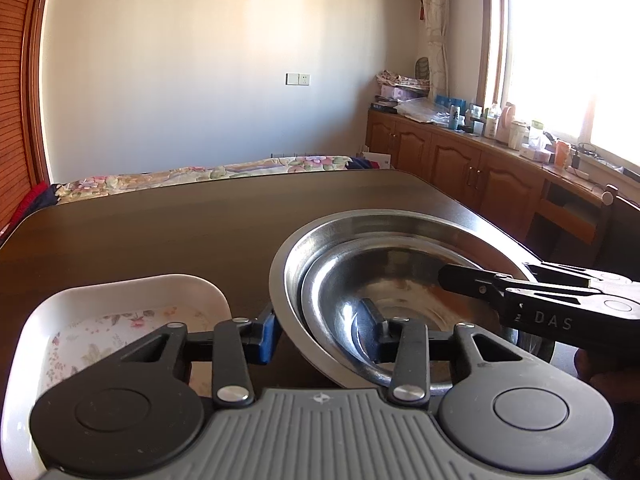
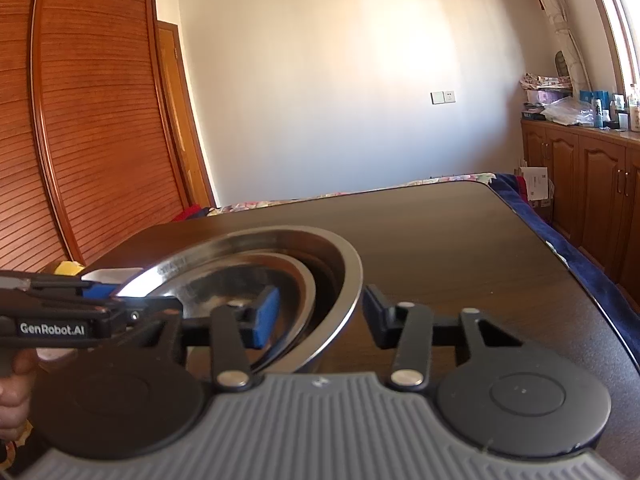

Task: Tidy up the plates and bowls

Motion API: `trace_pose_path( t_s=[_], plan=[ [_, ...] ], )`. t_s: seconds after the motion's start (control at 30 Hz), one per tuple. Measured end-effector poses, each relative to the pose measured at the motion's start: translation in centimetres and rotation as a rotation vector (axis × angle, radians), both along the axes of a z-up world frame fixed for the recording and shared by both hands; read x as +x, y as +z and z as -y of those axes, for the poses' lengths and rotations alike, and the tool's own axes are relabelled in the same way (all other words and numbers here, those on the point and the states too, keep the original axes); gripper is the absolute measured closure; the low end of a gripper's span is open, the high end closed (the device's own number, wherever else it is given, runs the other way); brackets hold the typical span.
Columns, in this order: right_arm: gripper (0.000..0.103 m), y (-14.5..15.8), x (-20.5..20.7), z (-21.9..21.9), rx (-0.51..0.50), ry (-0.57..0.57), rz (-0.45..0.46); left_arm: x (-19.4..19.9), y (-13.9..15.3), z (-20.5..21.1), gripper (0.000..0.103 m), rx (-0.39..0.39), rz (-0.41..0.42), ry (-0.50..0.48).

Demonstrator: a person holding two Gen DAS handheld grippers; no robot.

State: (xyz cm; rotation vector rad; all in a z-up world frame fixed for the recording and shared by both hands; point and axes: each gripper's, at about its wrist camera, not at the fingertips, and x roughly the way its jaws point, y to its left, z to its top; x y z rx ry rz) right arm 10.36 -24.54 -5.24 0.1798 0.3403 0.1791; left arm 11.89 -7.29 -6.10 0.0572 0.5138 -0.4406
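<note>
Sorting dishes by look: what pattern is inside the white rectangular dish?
A pastel floral print, seen best in the left wrist view.

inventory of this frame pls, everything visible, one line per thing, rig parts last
steel bowls: 2, silver, nested, tilted on the table between both grippers
white dish: 1, white with floral inside, on the table left of the bowls
table: 1, dark brown, foreground
bed: 1, floral cover, behind the table
wardrobe: 1, reddish wood, slatted, left wall
cabinets: 1 row, brown wood, under the window, top cluttered with bottles and boxes
wall switch: 1, white, far wall
window: 1, bright, right side
curtain: 1, pale patterned, beside the window
left gripper: 1, black with blue pads, fingers either side of the bowls' rims
right gripper: 1, same, fingers either side of the opposite rims
hand: 1, on the left gripper's handle
</note>
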Motion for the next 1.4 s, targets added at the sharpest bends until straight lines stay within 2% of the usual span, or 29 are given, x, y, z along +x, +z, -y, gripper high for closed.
trace_pose_path(
  t_s=[0.1, 0.4, 0.77, 1.03, 1.4],
  plan=[
    [0.064, 0.0, -0.1, -0.3, 0.004, 0.01, 0.002, -0.3, -0.1, -0.1, 0.064, -0.012, -0.007, 0.001],
    [0.066, 0.1, -0.4, -0.4, 0.009, -0.009, 0.009, -1.0, 0.1, -0.4, 0.064, -0.047, -0.015, 0.003],
    [0.065, 2.6, -0.8, -0.4, 0.005, -0.007, 0.055, -1.7, 3.7, -1.4, 0.064, -0.076, 0.046, 0.001],
    [0.065, 4.3, -0.3, -1.5, -0.011, 0.034, 0.095, -2.0, 6.1, -3.0, 0.064, -0.066, 0.093, 0.045],
    [0.065, 5.2, 0.7, -4.6, -0.01, 0.119, 0.101, -2.5, 6.8, -7.0, 0.064, -0.055, 0.099, 0.122]
  ],
)
